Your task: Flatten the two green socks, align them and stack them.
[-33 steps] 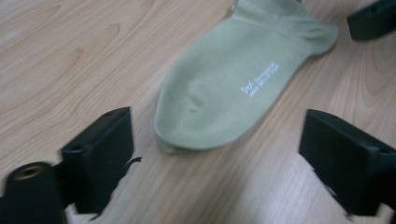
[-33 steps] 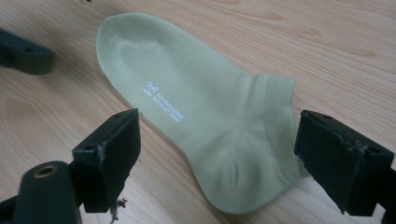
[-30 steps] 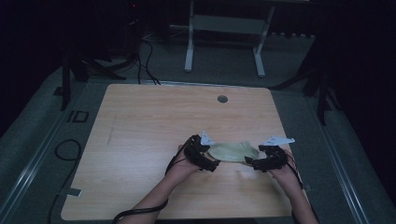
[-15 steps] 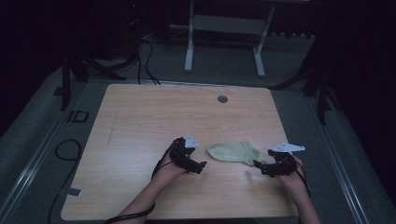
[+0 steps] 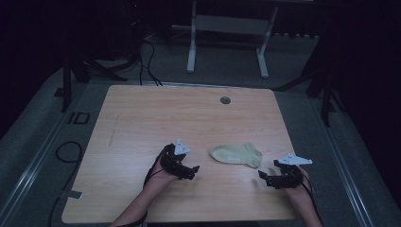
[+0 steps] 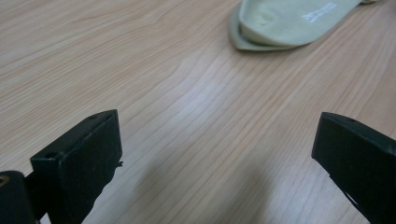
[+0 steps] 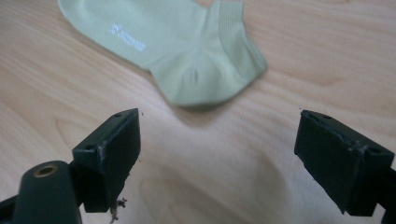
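A pale green ankle sock (image 5: 236, 154) lies flat on the wooden table (image 5: 156, 118), toe to the left and heel to the right. My left gripper (image 5: 193, 170) rests low on the table to the sock's left, open and empty. In the left gripper view the sock's toe end (image 6: 289, 21) lies ahead of the wide-apart jaws of that gripper (image 6: 217, 158). My right gripper (image 5: 261, 178) sits to the sock's lower right, also open. The right gripper view shows the sock's heel and cuff (image 7: 187, 51) just beyond the spread jaws of that gripper (image 7: 217, 156).
A round grey cable port (image 5: 225, 100) sits near the table's far edge. Beyond the table stands a white desk frame (image 5: 227, 33) on a dark floor. Cables (image 5: 66, 156) trail on the floor at the left. Bare wood surrounds the sock.
Both grippers have let go of the sock and drawn apart toward the table's near edge. The sock now lies flat between them.
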`<state>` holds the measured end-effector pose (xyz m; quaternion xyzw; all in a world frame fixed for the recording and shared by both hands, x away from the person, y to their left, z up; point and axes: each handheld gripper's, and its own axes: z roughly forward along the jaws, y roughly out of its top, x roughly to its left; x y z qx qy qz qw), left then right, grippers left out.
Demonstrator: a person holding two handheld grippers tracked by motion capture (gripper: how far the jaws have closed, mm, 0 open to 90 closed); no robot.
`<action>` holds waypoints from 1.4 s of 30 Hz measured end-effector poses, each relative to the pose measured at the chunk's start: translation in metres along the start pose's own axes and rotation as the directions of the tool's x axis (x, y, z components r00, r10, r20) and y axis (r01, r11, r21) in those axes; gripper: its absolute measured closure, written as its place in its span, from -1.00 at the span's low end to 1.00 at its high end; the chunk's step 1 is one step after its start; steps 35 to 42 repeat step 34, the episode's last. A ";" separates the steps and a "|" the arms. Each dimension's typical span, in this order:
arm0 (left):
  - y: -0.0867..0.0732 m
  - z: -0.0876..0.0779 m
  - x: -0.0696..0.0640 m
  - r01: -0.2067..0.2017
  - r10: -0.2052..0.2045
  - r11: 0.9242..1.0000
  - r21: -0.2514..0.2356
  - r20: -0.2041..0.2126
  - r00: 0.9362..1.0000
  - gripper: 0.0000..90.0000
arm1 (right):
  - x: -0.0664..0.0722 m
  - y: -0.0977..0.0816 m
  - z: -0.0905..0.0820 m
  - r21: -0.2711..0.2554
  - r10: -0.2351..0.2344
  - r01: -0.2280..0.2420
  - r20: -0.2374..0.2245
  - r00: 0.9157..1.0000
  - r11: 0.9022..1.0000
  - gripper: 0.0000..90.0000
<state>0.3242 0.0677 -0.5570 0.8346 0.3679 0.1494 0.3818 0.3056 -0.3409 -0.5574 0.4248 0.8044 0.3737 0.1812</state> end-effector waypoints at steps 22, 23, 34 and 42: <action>-0.044 -0.035 0.010 0.026 -0.026 1.000 -0.014 -0.025 0.999 -0.96 | 0.007 -0.045 -0.040 -0.061 0.042 -0.038 0.074 0.996 0.997 -0.67; -0.047 -0.038 0.012 0.032 -0.032 0.999 -0.019 -0.033 0.999 -0.96 | 0.006 -0.046 -0.040 -0.059 0.044 -0.039 0.080 0.996 0.997 -0.67; -0.060 -0.050 0.015 0.072 -0.077 0.995 -0.065 -0.080 0.994 -0.96 | 0.005 -0.048 -0.039 -0.065 0.053 -0.047 0.099 0.994 0.997 -0.68; -0.060 -0.050 0.015 0.072 -0.077 0.995 -0.065 -0.080 0.994 -0.96 | 0.005 -0.048 -0.039 -0.065 0.053 -0.047 0.099 0.994 0.997 -0.68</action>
